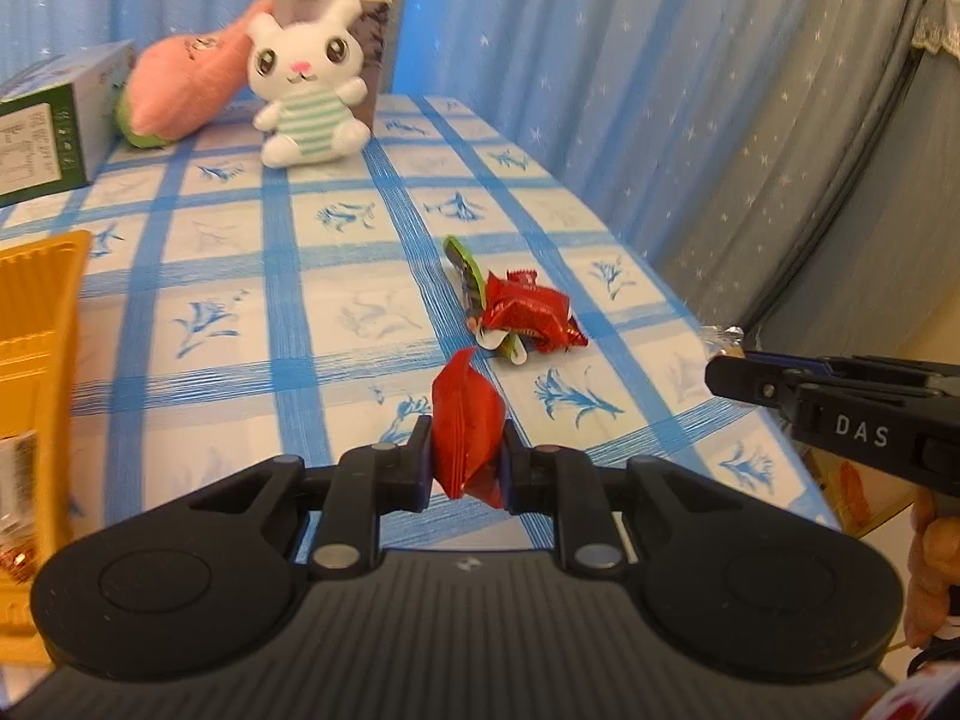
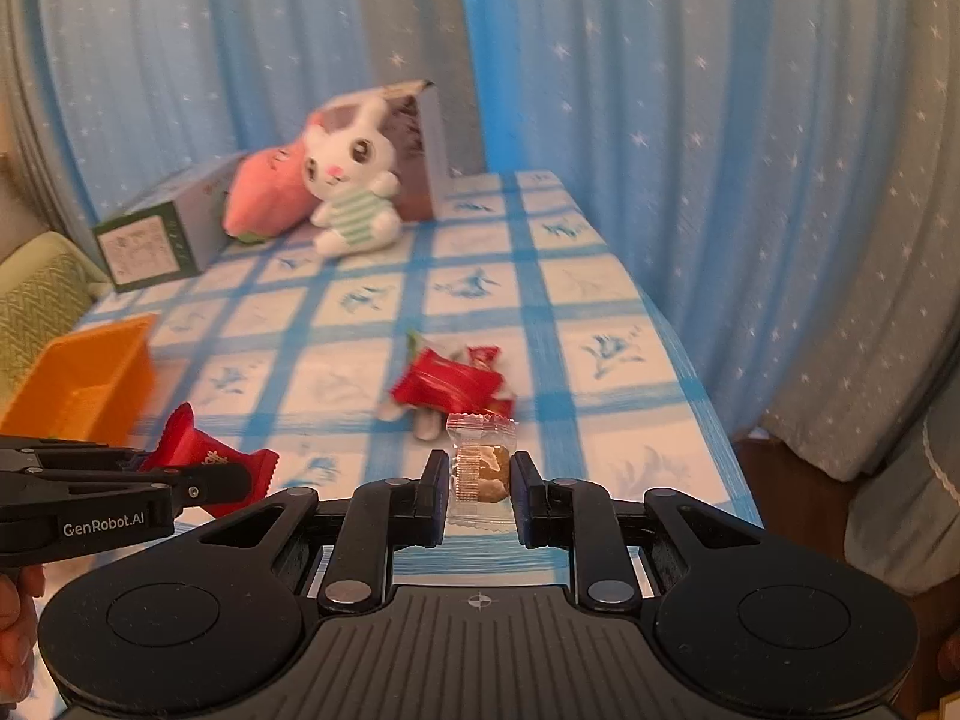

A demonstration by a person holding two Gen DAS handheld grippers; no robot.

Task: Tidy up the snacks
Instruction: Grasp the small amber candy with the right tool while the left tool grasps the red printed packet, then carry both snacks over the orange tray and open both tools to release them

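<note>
My left gripper (image 1: 467, 441) is shut on a red snack packet (image 1: 465, 414) and holds it above the blue checked tablecloth (image 1: 288, 312). It also shows in the right wrist view (image 2: 198, 471) at the left. My right gripper (image 2: 480, 474) is shut on a clear-wrapped brown candy (image 2: 483, 465). In the left wrist view it enters from the right (image 1: 726, 369) with a bit of wrapper at its tip. A small pile of red and green snack packets (image 1: 516, 312) lies on the cloth ahead, and it also shows in the right wrist view (image 2: 450, 387). An orange tray (image 1: 36, 330) sits at the left.
A white rabbit plush (image 1: 306, 90), a pink plush (image 1: 186, 84) and a brown box (image 1: 372, 24) stand at the table's far end. A green and white carton (image 1: 48, 126) lies far left. Blue star curtains (image 1: 600, 60) hang behind. The table's right edge (image 1: 750, 360) drops off.
</note>
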